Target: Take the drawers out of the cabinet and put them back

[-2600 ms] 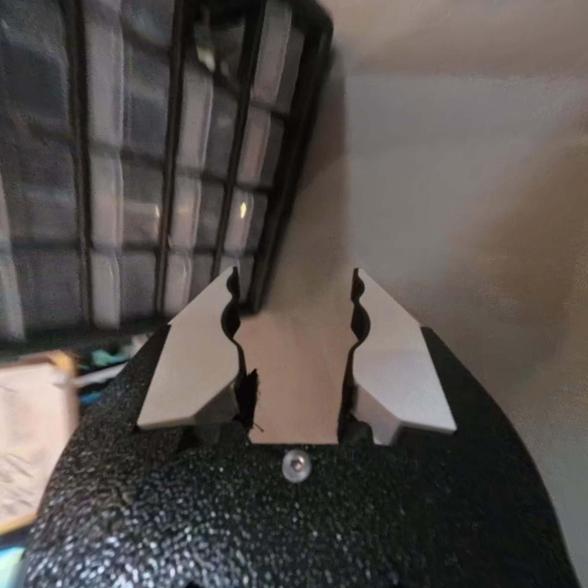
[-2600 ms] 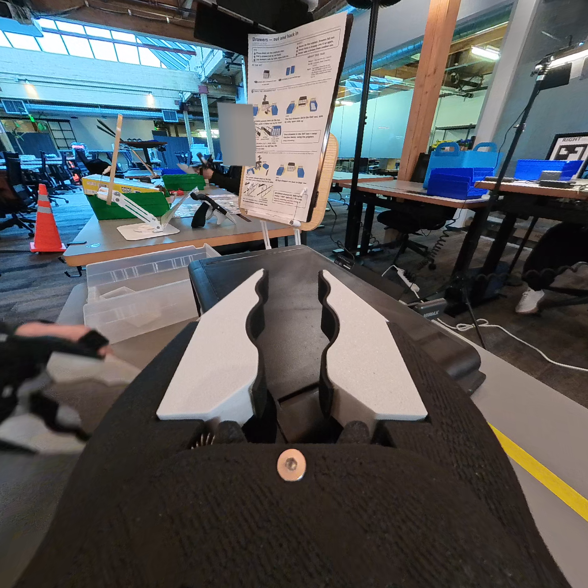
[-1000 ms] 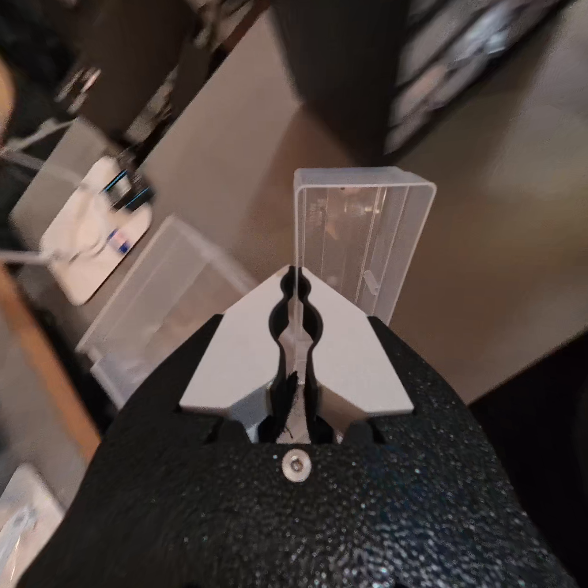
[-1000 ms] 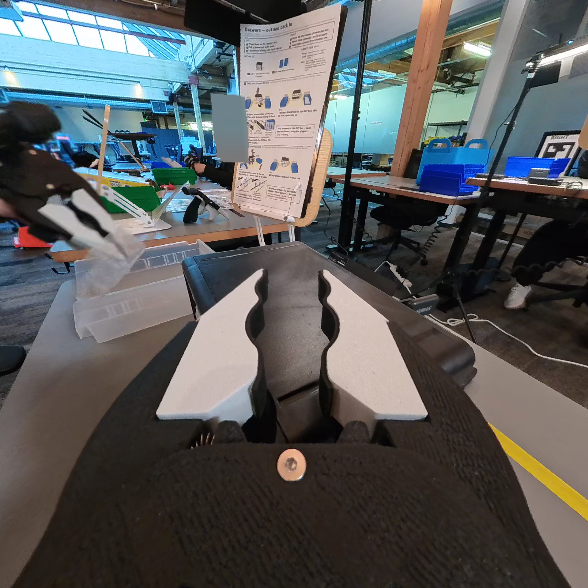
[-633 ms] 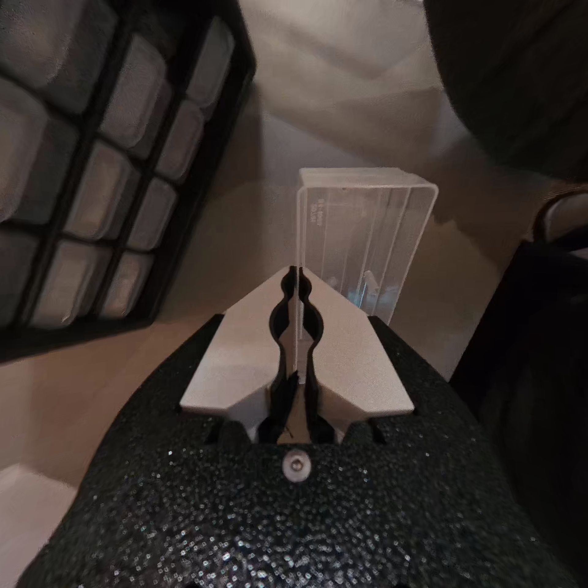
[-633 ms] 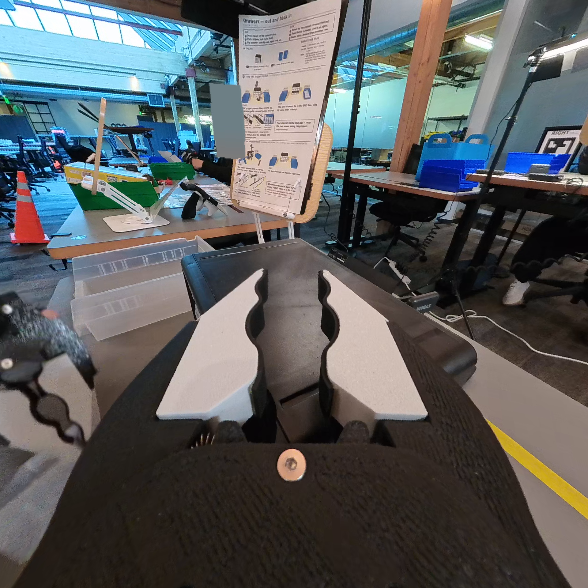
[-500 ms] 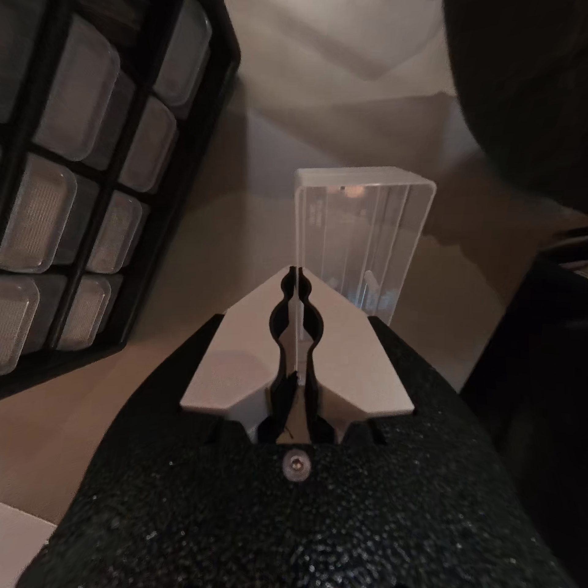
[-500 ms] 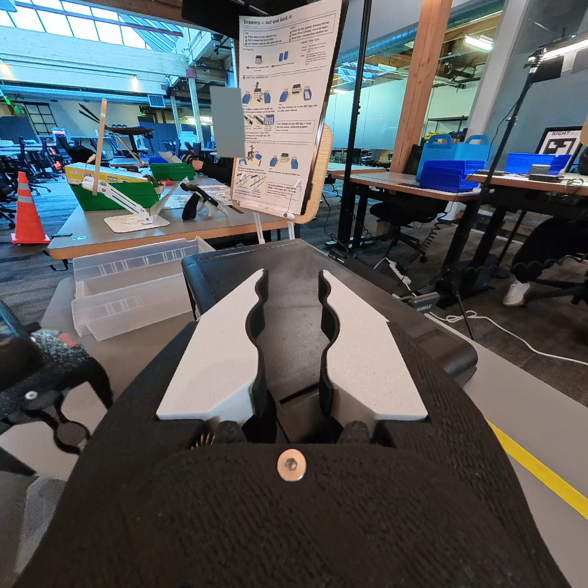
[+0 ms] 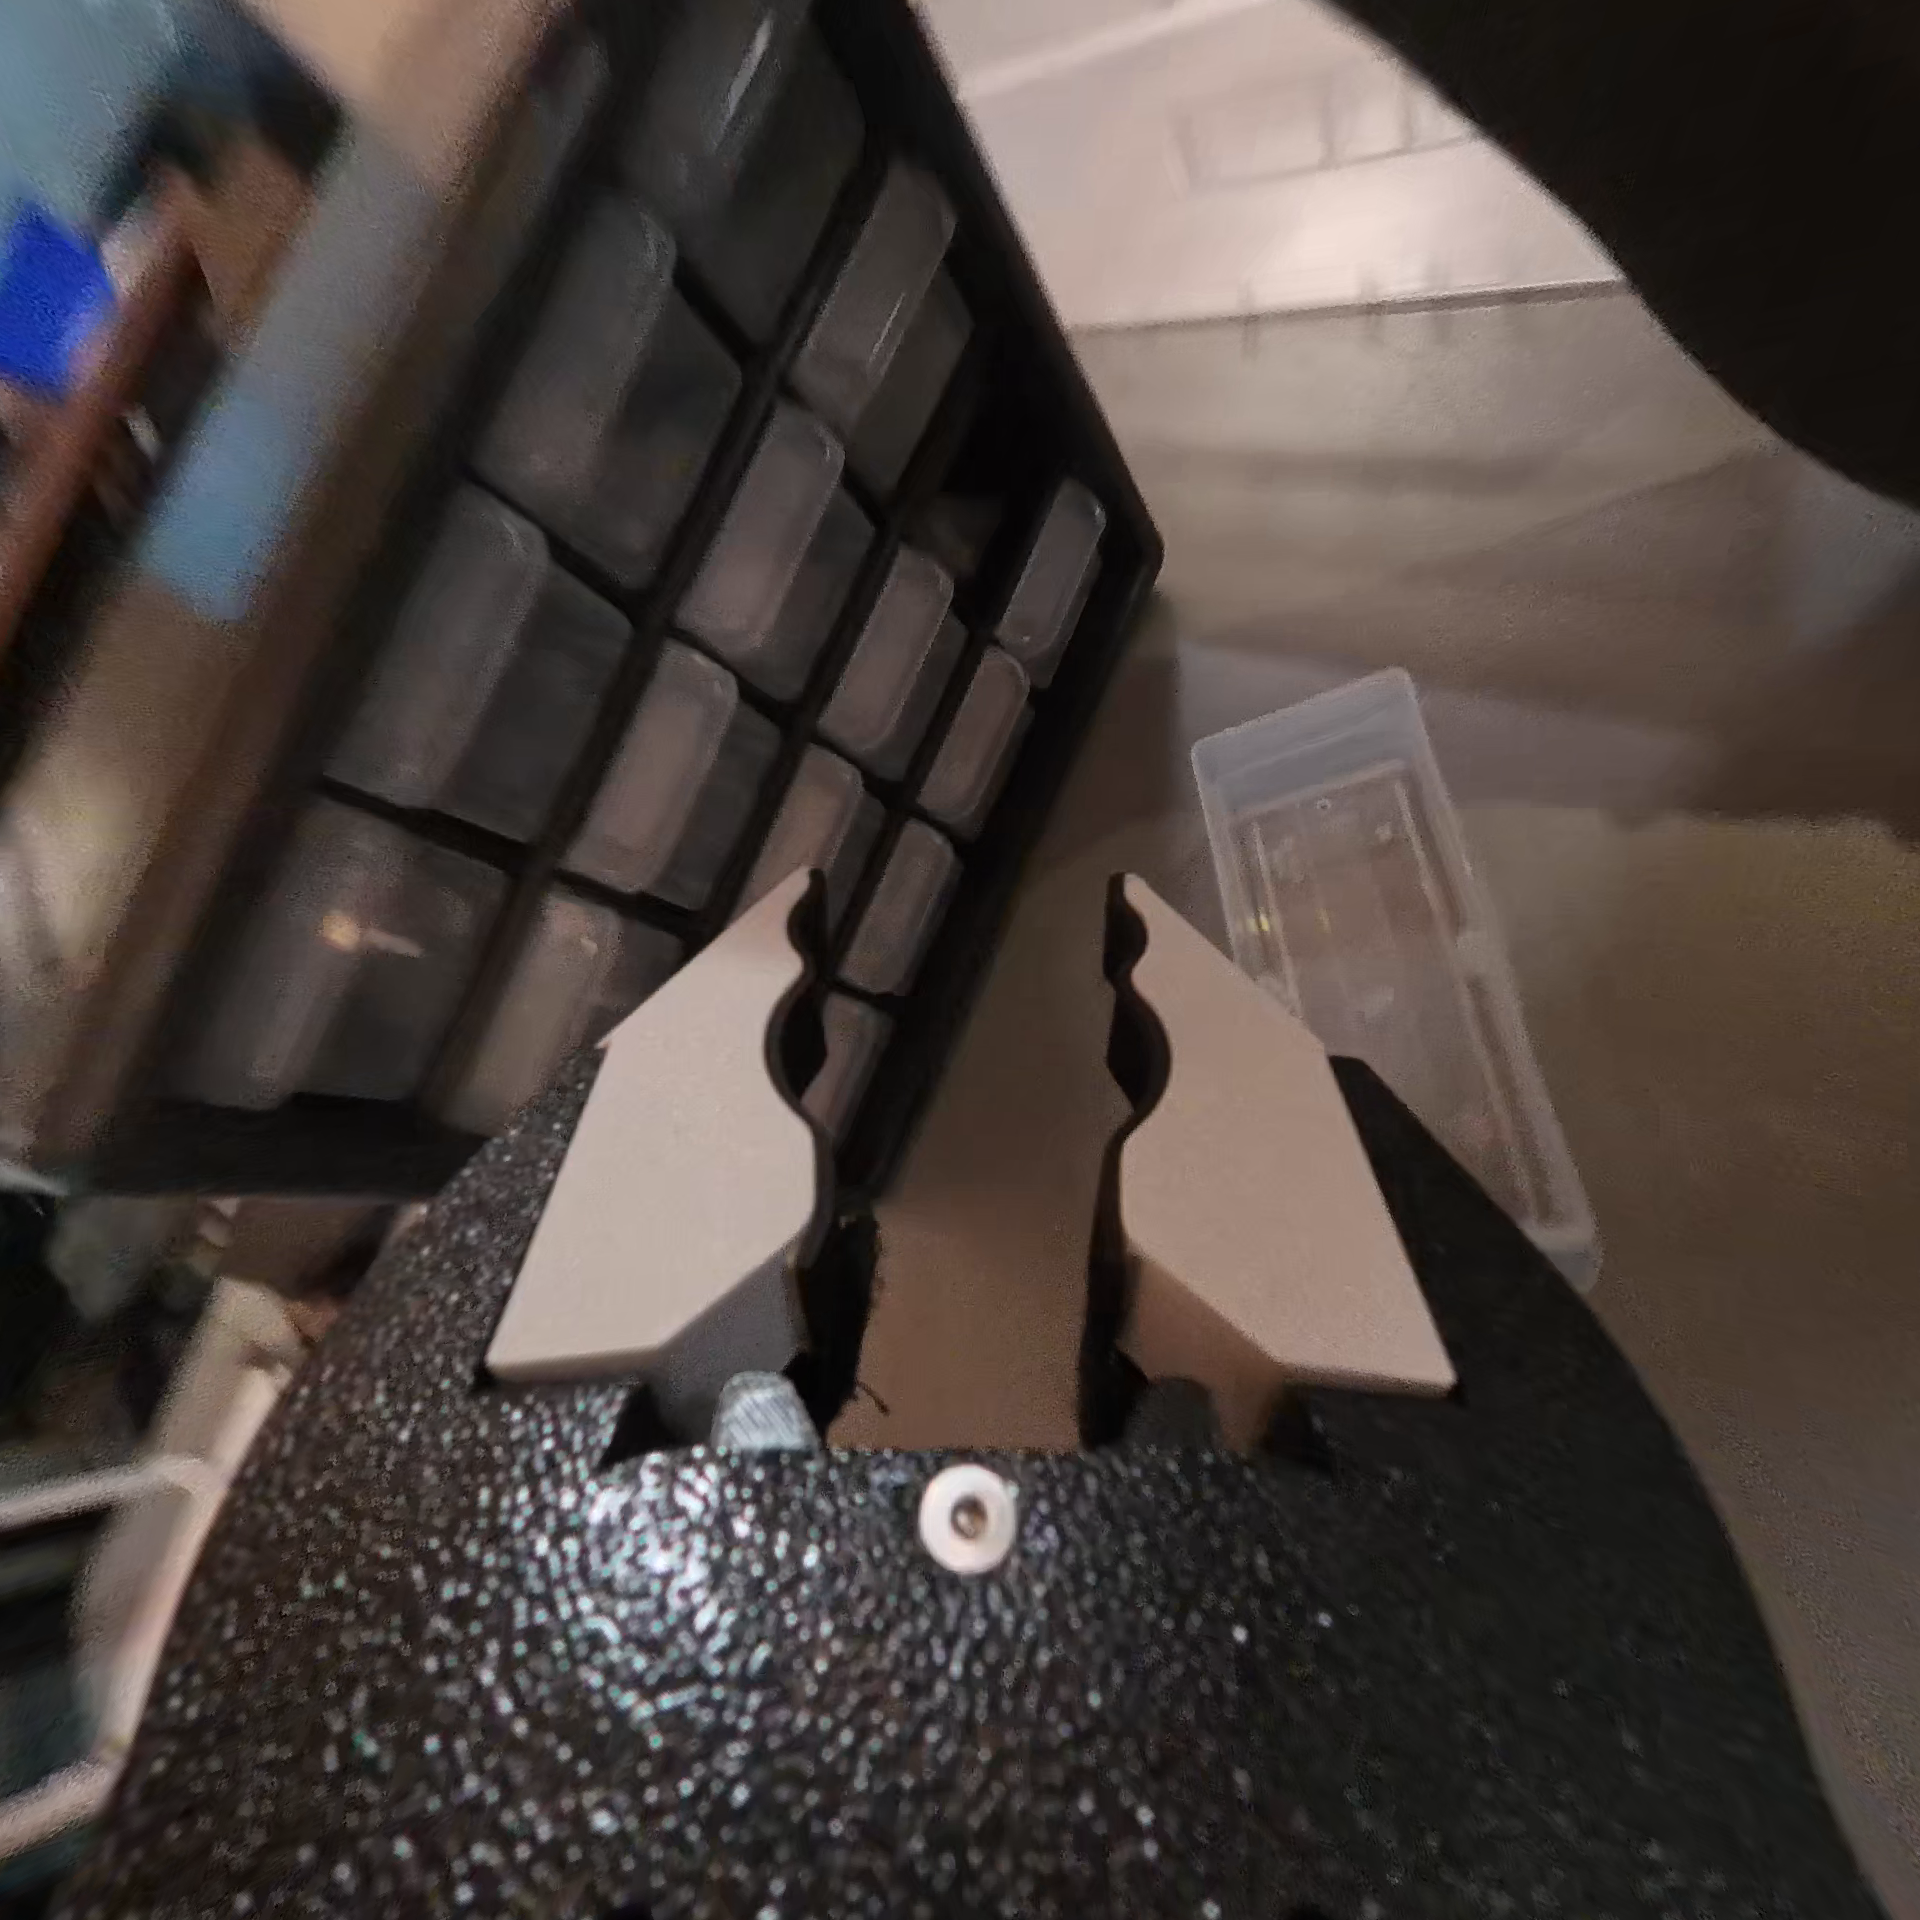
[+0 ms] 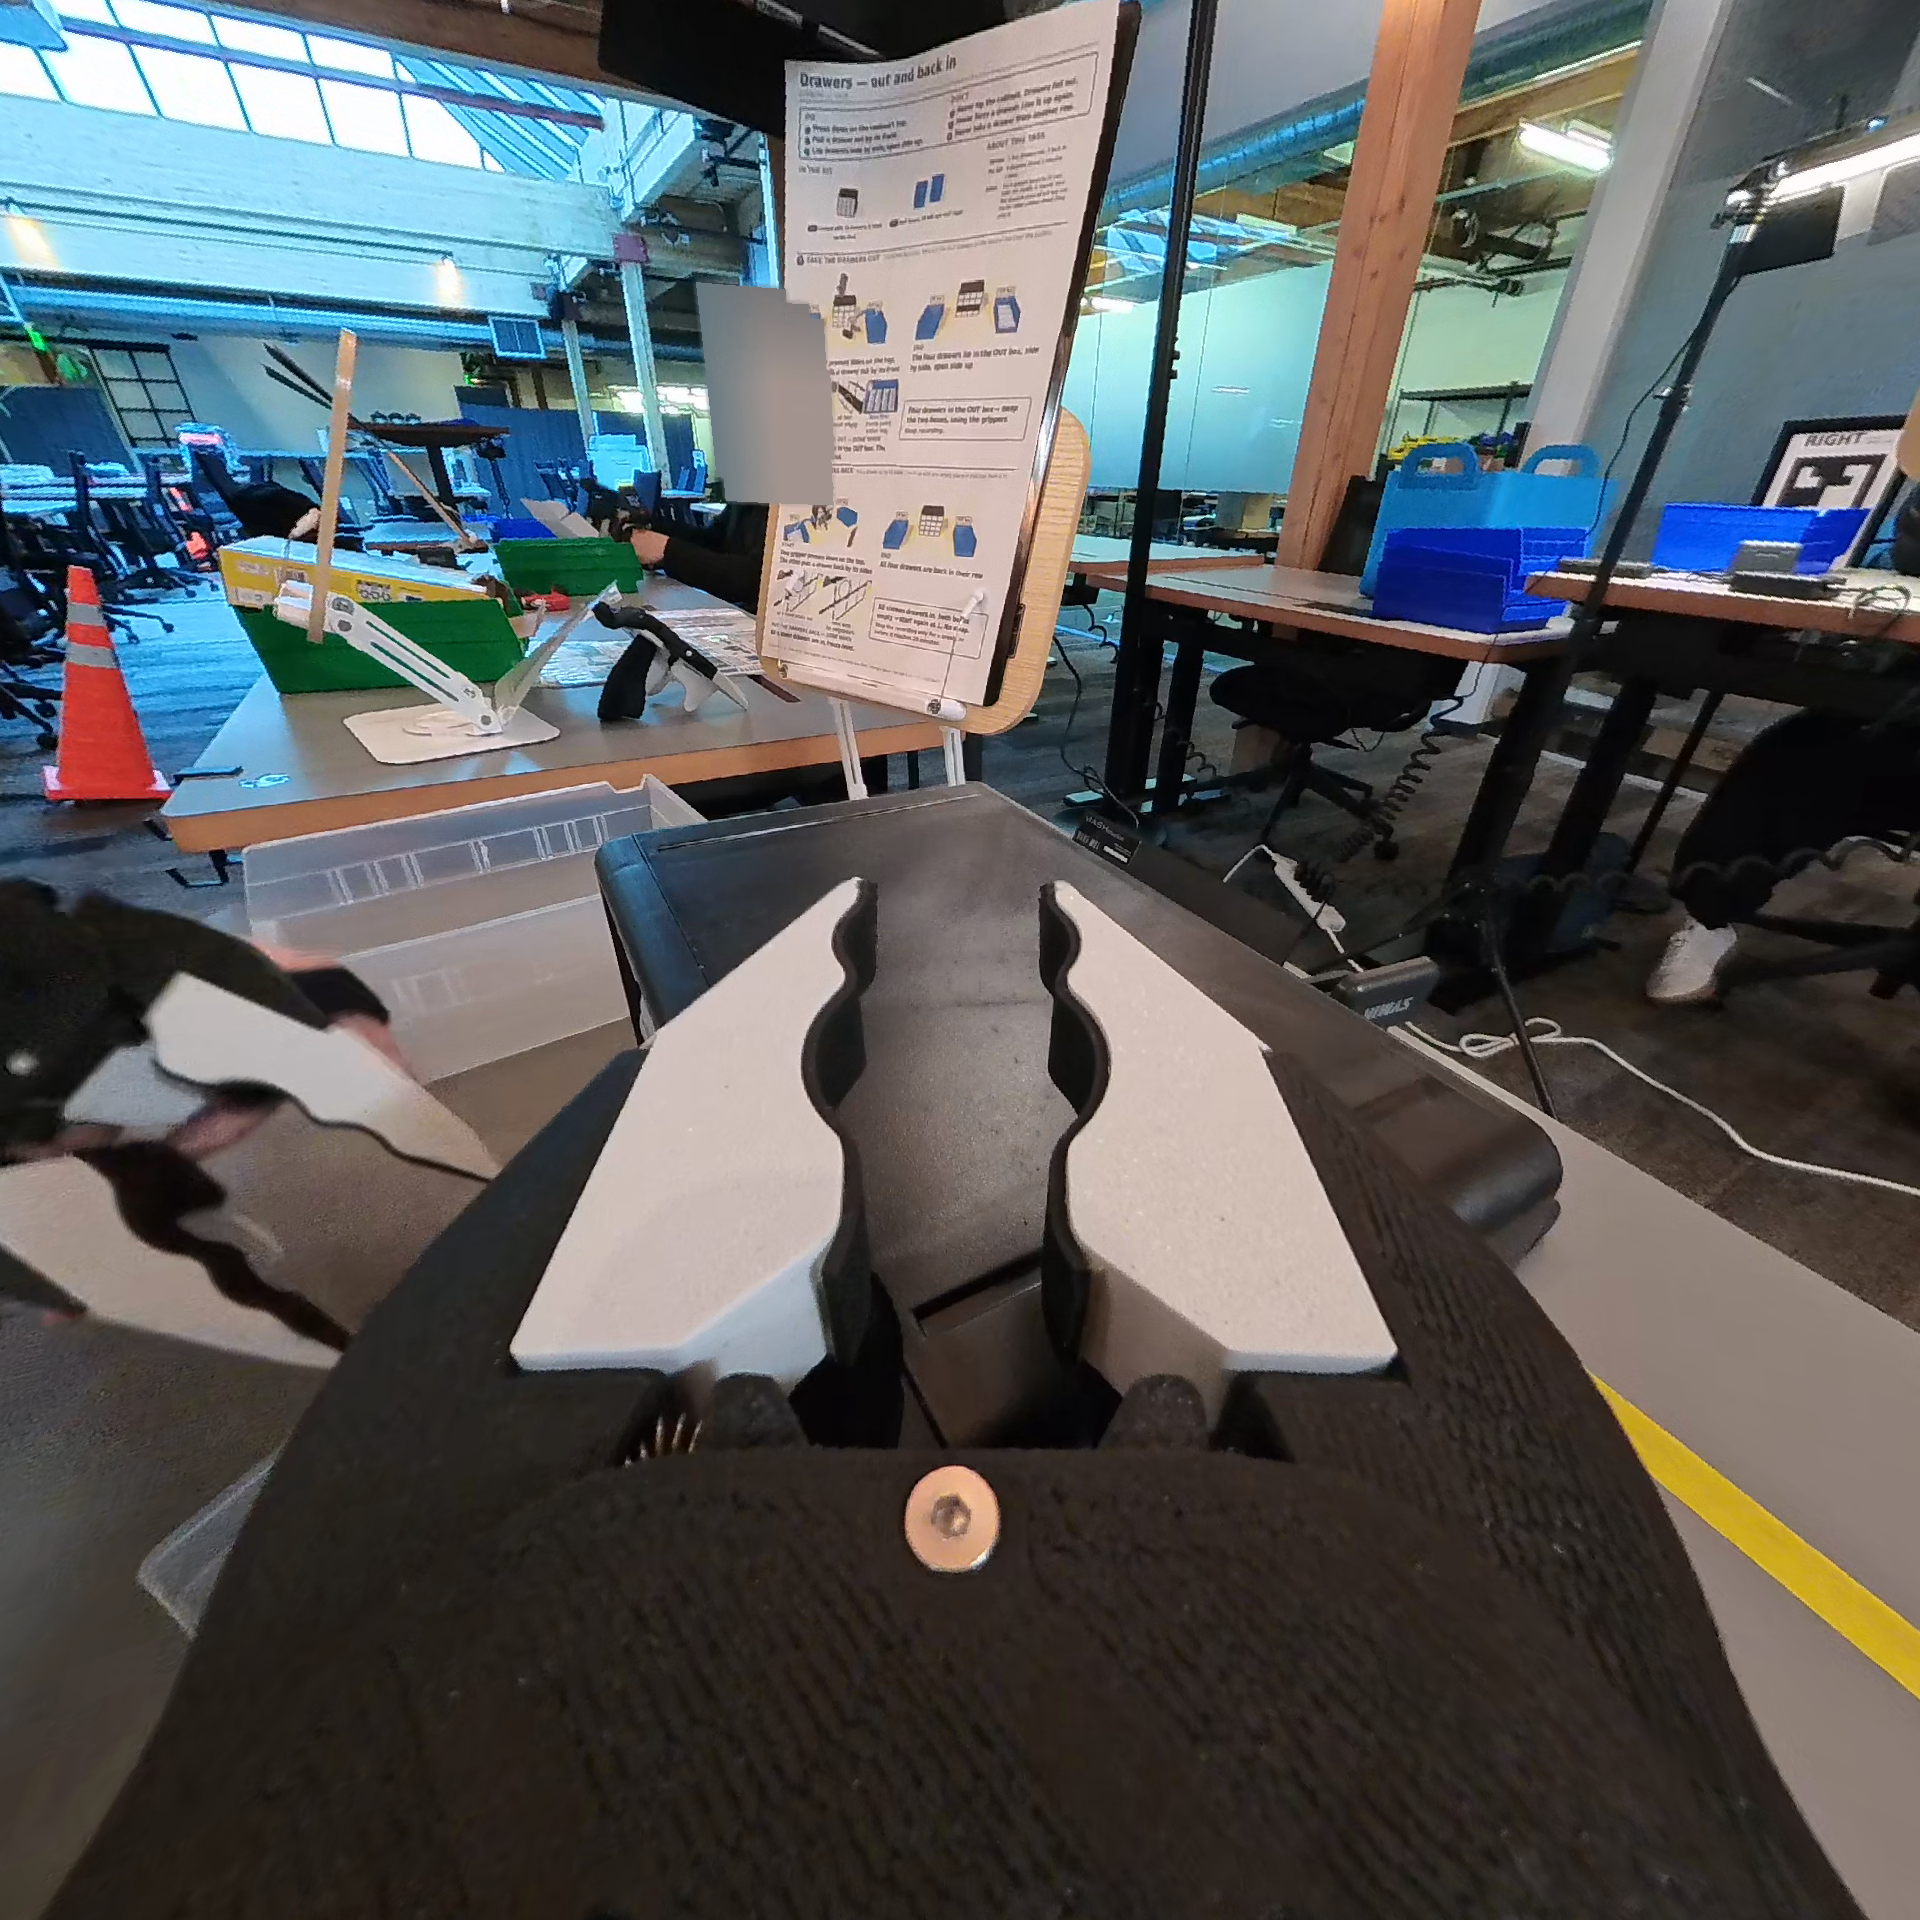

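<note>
The black cabinet (image 9: 1081, 582) with a grid of translucent drawers (image 9: 769, 540) fills the left of the left wrist view, tilted. One clear drawer (image 9: 1382, 935) lies on the tan table to the right of the cabinet, open side up. My left gripper (image 9: 966, 894) is open and empty, with its tips near the cabinet's lower right corner. My right gripper (image 10: 954, 888) is open and empty over the cabinet's flat black top (image 10: 1143, 935). The left gripper (image 10: 405, 1257) also shows blurred at the left of the right wrist view.
A clear plastic bin (image 10: 447, 904) stands on the table behind and left of the cabinet. An instruction sheet on a stand (image 10: 925, 364) rises behind it. A yellow tape line (image 10: 1766, 1558) crosses the table at right. Other desks, chairs and an orange cone (image 10: 99, 686) are farther off.
My left gripper held the clear drawer and swung it down beside the cabinet. It has now opened and let go; the drawer lies on the table. The right gripper has not moved.
</note>
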Action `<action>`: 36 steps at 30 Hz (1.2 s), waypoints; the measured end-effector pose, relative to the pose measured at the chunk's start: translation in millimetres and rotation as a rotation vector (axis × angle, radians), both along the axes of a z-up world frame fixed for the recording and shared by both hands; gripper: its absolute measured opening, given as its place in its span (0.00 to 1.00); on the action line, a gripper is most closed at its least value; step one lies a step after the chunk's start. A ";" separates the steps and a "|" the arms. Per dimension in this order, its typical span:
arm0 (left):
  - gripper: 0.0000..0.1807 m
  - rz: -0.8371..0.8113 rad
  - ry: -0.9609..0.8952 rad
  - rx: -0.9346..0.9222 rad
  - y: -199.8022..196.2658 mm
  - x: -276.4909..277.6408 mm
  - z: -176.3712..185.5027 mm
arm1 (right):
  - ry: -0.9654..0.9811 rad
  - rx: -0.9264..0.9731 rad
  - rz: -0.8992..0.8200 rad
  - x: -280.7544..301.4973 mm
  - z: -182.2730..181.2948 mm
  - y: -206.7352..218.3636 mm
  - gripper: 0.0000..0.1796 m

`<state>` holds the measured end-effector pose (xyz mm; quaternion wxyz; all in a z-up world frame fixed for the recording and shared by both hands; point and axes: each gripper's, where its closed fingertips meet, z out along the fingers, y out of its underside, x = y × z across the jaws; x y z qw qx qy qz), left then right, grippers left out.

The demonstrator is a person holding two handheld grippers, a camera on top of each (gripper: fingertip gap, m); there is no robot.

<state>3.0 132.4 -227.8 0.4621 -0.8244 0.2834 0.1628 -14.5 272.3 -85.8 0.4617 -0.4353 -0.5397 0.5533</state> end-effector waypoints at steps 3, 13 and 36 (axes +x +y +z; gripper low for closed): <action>0.31 -0.249 0.203 0.029 -34.3 1.7 3.6 | 0.004 -0.005 0.005 0.4 0.4 0.0 0.17; 0.25 -0.620 0.751 -0.139 -92.2 13.6 -71.2 | 0.002 -0.001 -0.004 0.1 0.2 0.7 0.17; 0.09 -0.322 0.592 -0.217 -37.1 62.2 -39.2 | 0.008 -0.013 -0.006 0.3 0.8 2.6 0.18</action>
